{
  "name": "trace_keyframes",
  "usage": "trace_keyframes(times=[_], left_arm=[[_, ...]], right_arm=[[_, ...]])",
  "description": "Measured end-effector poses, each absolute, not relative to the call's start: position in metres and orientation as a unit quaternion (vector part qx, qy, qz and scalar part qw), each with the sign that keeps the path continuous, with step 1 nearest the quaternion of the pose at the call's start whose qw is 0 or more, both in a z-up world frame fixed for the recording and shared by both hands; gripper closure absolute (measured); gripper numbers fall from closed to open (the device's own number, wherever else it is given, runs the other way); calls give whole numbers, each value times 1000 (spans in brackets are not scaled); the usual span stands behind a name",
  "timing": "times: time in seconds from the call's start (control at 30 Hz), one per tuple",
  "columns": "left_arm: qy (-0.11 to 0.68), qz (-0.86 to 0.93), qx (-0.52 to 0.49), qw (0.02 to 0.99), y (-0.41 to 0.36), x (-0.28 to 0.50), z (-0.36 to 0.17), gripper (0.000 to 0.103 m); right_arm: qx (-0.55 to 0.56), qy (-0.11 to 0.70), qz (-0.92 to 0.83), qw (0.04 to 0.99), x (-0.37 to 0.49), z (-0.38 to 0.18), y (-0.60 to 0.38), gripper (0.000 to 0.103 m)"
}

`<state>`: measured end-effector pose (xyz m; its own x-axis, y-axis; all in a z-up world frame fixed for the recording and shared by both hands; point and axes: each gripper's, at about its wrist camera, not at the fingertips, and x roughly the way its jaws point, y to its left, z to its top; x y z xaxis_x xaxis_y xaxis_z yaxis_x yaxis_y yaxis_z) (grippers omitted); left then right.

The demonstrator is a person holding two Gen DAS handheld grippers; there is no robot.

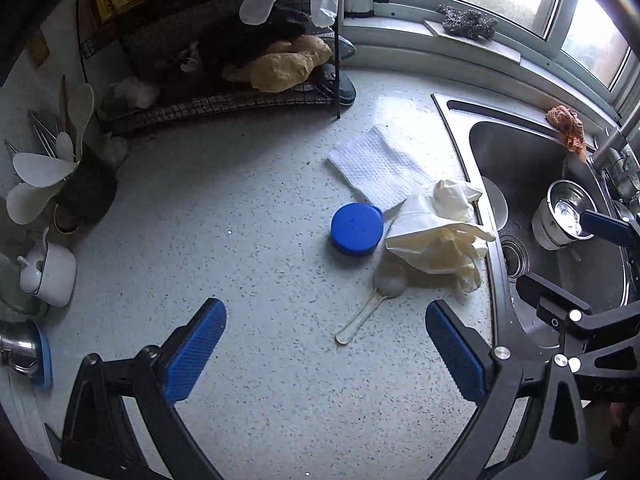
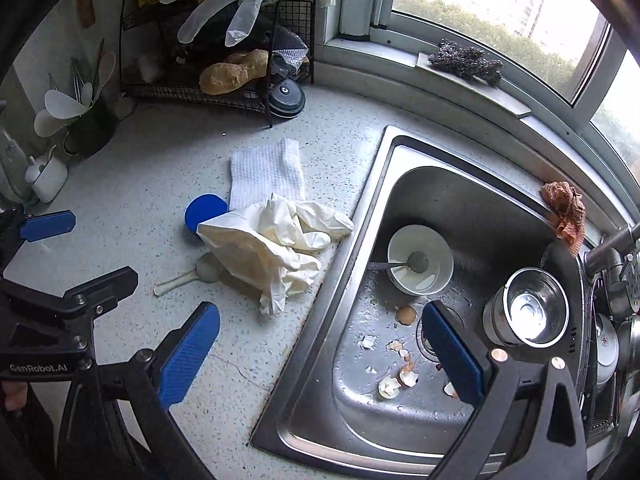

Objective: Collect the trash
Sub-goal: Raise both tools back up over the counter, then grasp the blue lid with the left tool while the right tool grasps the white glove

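Note:
Broken eggshell pieces (image 2: 400, 380) lie scattered on the wet floor of the steel sink (image 2: 360, 432), near the drain. A white paper towel (image 1: 372, 168) (image 2: 266, 174) lies flat on the speckled counter, with crumpled cream rubber gloves (image 1: 436, 240) (image 2: 276, 248) resting on its near end. My left gripper (image 1: 326, 344) hovers open over the counter, just short of a spoon (image 1: 360, 316), holding nothing. My right gripper (image 2: 320, 354) is open and empty, straddling the sink's left rim, with its right finger above the eggshells.
A blue round lid (image 1: 356, 230) sits beside the gloves. In the sink stand a white bowl (image 2: 420, 260) with a spoon and a steel cup (image 2: 532, 312). A wire rack (image 1: 224, 96) and utensil holder (image 1: 84, 188) line the back wall. An orange cloth (image 2: 564, 212) hangs by the tap.

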<state>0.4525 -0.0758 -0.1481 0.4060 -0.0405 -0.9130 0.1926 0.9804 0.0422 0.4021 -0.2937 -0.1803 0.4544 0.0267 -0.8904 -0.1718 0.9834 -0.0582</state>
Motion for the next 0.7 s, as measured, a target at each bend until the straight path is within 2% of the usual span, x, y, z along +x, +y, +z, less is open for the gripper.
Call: trace_keyframes(times=[0.53,0.6,0.7], left_arm=[[590,-51,52,804,-29,510,-208,4],[593,-52,55,802,-29,512,-212,4],[595,-53,58,800,-29,512,-217,4]], right_arm=[[-105,579,120,800,477,-235,-249,2],[-105,585,126,794,481,-242,-245,6],[-105,598,132,784,484,-252,-241,28]])
